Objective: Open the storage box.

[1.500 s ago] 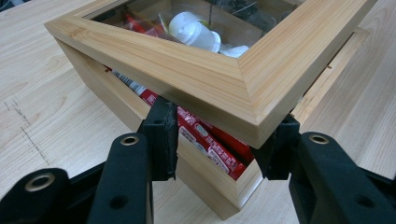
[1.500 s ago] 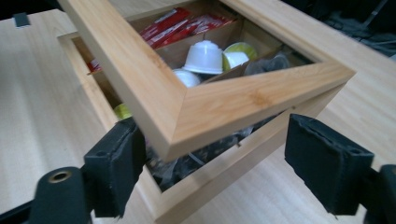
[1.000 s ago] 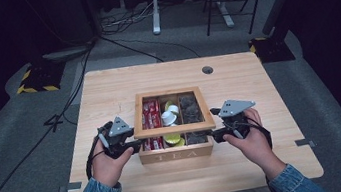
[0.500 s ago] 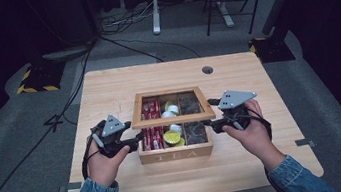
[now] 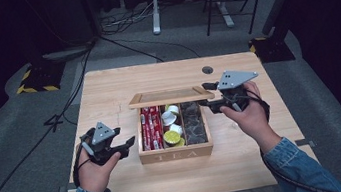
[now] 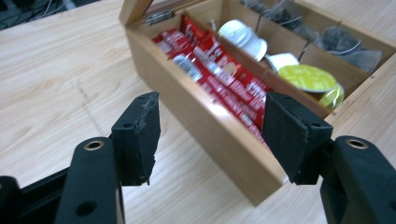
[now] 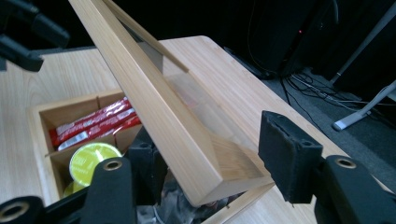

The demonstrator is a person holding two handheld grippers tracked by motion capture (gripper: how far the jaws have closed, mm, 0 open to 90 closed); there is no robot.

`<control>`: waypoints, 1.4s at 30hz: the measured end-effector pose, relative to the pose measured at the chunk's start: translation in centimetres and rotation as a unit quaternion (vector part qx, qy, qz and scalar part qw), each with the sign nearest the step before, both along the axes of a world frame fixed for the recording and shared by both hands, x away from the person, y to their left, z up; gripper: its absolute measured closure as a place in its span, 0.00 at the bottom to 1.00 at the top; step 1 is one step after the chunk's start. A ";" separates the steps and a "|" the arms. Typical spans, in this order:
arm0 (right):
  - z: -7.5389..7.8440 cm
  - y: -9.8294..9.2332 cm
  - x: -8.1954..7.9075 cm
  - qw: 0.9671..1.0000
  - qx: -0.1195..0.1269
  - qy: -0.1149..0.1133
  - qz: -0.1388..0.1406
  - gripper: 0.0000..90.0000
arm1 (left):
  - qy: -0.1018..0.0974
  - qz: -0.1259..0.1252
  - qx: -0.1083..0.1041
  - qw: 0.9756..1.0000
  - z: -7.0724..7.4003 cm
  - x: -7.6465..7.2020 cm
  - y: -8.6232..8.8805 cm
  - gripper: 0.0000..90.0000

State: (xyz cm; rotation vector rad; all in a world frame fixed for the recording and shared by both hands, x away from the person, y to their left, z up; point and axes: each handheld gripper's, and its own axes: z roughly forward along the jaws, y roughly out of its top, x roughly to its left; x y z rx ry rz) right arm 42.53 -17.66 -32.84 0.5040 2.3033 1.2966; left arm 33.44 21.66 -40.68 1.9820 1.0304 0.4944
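1. High view: a wooden tea box (image 5: 176,151) stands near the middle of the table (image 5: 107,89), its glass-paned lid (image 5: 170,96) swung up on the far edge. Inside are three lengthwise compartments: red packets (image 5: 150,127) in the left one, white pods and a yellow-topped pod (image 5: 172,137) in the middle one, dark bags (image 5: 193,120) in the right one.

2. Also in the high view: the left gripper (image 5: 126,148) lies in the person's left hand (image 5: 93,170) just beside the box's left wall, apart from it (its jaws stand parted, nothing between them). The right gripper (image 5: 206,103) is raised in the right hand (image 5: 243,115) at the lid's right end.

3. Left gripper view: the two black jaws have just been opening and now stand well apart. Between them, farther off, shows the near corner of the box (image 6: 219,135), untouched by either pad. The red packets (image 6: 219,70) lie along the nearest compartment, and the yellow-topped pod (image 6: 308,77) sits beyond them.

4. Right gripper view: the lid (image 7: 154,107) rises at a slant, and its lower corner sits between the jaws, which have just been closing. The left pad is tight against the frame; the right pad stands clear of it (so no grip yet). Below are the red packets (image 7: 93,123) and the yellow-topped pod (image 7: 93,158).
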 end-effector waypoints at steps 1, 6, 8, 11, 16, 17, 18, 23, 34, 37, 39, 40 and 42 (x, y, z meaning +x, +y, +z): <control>0.2 0.0 0.3 1.000 0.003 0.002 0.002 0.53 | 0.001 0.001 0.004 1.000 0.0 -0.1 0.2 0.42; 1.1 0.3 1.7 1.000 0.010 -0.005 0.002 0.57 | 0.005 0.021 0.002 1.000 -0.4 -0.6 1.2 0.42; 1.3 0.5 2.3 1.000 0.015 -0.006 -0.001 0.60 | 0.008 0.025 0.002 1.000 -0.5 -0.7 1.6 0.42; 1.5 0.7 3.2 1.000 0.023 -0.004 -0.005 0.61 | 0.010 0.032 0.002 0.999 -0.7 -0.7 2.0 0.42; 1.9 0.9 4.3 0.999 0.034 -0.009 -0.012 0.60 | 0.015 0.034 0.000 0.999 -1.0 -0.5 2.2 0.42; 2.0 0.9 4.6 0.999 0.037 -0.009 -0.014 0.59 | 0.017 0.034 -0.001 0.999 -1.0 -0.4 2.2 0.42; 2.1 0.9 4.9 0.999 0.040 -0.010 -0.016 0.59 | 0.017 0.033 0.000 0.999 -1.1 -0.3 2.3 0.42; 2.4 1.0 6.0 0.998 0.049 -0.014 -0.028 0.58 | 0.020 0.030 -0.002 0.999 -1.2 0.2 2.2 0.42; 2.6 1.6 8.7 0.996 0.051 -0.024 -0.065 0.54 | 0.022 0.022 -0.004 0.999 -1.4 1.1 1.8 0.42; 2.5 1.9 9.5 0.995 0.056 -0.024 -0.075 0.52 | 0.024 0.021 -0.003 0.999 -1.5 1.2 1.9 0.42; 2.4 1.9 10.2 0.994 0.065 -0.021 -0.080 0.51 | 0.025 0.019 -0.002 1.000 -1.5 1.2 1.9 0.42; 2.4 2.0 10.4 0.994 0.067 -0.020 -0.082 0.51 | 0.025 0.020 -0.002 0.999 -1.6 1.2 1.9 0.42; 2.2 2.0 10.9 0.994 0.072 -0.015 -0.086 0.50 | 0.026 0.019 -0.003 0.999 -1.6 1.2 1.9 0.42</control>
